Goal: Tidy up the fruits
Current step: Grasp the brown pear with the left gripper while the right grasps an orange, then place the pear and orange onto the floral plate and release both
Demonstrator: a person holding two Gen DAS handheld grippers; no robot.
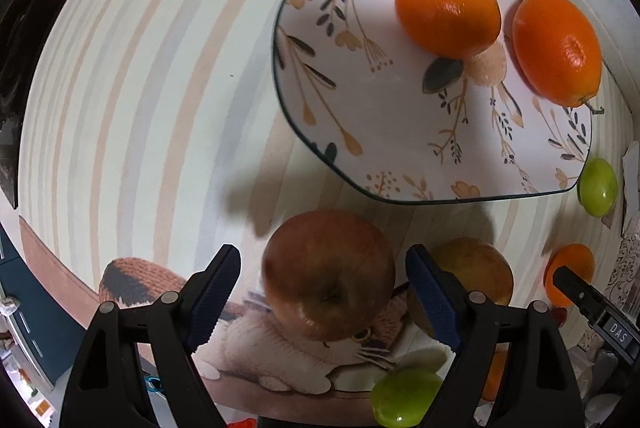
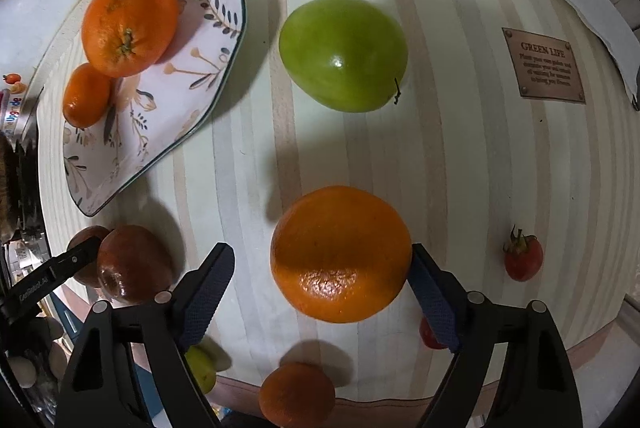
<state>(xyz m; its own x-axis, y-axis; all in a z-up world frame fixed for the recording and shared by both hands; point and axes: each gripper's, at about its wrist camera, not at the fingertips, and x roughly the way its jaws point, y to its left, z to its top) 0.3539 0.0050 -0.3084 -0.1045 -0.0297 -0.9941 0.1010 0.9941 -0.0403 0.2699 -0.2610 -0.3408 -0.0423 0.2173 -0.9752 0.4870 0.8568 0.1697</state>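
A floral plate [image 1: 384, 116] holds two oranges [image 1: 448, 10] [image 1: 558, 48]; it shows at the left in the right wrist view [image 2: 160, 108]. My left gripper [image 1: 324, 280] is open around a red-brown apple [image 1: 330, 274], fingers apart from it. A second brownish apple [image 1: 478, 272] lies just right. My right gripper [image 2: 322, 278] is open around a large orange [image 2: 340, 254], the right finger at its side. A green apple [image 2: 344, 54] lies beyond it.
Striped tablecloth with a cat picture. A green fruit [image 1: 404, 398] and another [image 1: 598, 186] lie near the plate. A small orange [image 2: 296, 394], a small red fruit [image 2: 522, 256] and a "GREEN LIFE" label [image 2: 544, 66] are around. White paper [image 2: 592, 8] is far right.
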